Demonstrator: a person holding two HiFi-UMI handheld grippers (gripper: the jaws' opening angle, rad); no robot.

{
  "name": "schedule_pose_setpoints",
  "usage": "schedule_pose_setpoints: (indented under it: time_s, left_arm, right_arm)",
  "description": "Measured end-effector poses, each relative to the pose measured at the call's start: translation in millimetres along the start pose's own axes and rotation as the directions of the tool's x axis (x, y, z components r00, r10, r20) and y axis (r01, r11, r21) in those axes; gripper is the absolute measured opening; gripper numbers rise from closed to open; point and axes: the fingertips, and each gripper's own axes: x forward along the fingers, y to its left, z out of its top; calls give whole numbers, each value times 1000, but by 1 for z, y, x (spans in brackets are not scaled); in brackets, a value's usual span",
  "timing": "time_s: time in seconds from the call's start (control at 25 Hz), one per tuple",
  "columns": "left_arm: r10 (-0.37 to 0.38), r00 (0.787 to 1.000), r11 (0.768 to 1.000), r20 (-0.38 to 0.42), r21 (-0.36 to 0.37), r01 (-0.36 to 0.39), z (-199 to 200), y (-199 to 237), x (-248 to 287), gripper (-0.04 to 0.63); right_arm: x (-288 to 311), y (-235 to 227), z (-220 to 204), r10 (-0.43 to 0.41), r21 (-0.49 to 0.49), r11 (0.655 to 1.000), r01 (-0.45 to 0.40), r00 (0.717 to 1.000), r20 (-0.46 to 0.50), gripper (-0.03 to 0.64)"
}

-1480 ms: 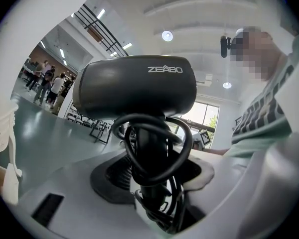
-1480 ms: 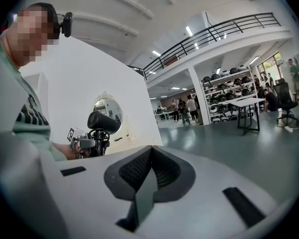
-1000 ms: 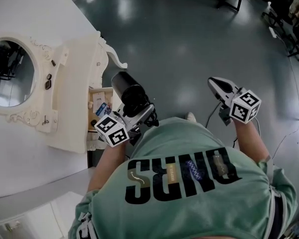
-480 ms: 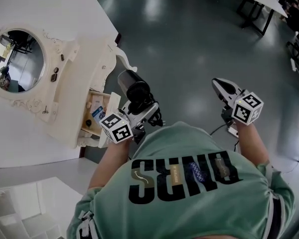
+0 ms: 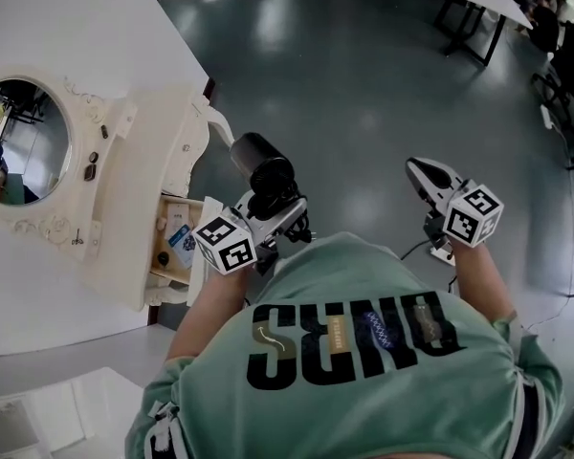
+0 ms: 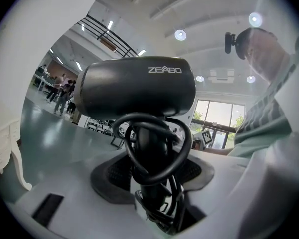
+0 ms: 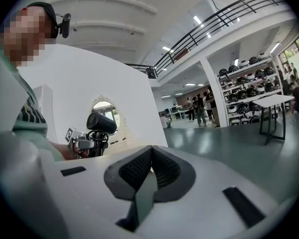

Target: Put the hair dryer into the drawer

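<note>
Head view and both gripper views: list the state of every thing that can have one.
Hair dryer: held upright, off the dresser, not yet in the drawer.
Cord: looped round the dryer's handle.
Drawer: open, small items inside.
Left gripper: fingers closed on the dryer's handle.
Right gripper: fingers together, nothing between them.

The black dryer (image 5: 265, 172), its cord looped round the handle, is clamped by that handle in the left gripper (image 6: 154, 172), with the barrel lying crosswise beyond the jaws. The drawer (image 5: 175, 272) stands pulled open at the dryer's 8 o'clock, apart from it, with small items inside.
</note>
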Motion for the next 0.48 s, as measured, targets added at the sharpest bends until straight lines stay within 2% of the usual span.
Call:
schedule_pose_setpoints:
  time_s: [0.2, 0.36, 0.48]
  left_arm:
    - [23, 1000, 999, 9, 22, -23, 11, 14, -14, 236]
    - [110, 994, 994, 26, 24, -110, 19, 41, -51, 236]
    - [210, 977, 978, 39, -3, -210, 21, 67, -90, 236]
  right_arm:
    - [15, 9, 14, 5, -34, 999, -6, 1000, -12, -6]
    - [60, 34, 25, 75, -71, 994, -78, 997, -36, -6]
    - [110, 63, 32, 156, -104, 981, -164, 984, -83, -6]
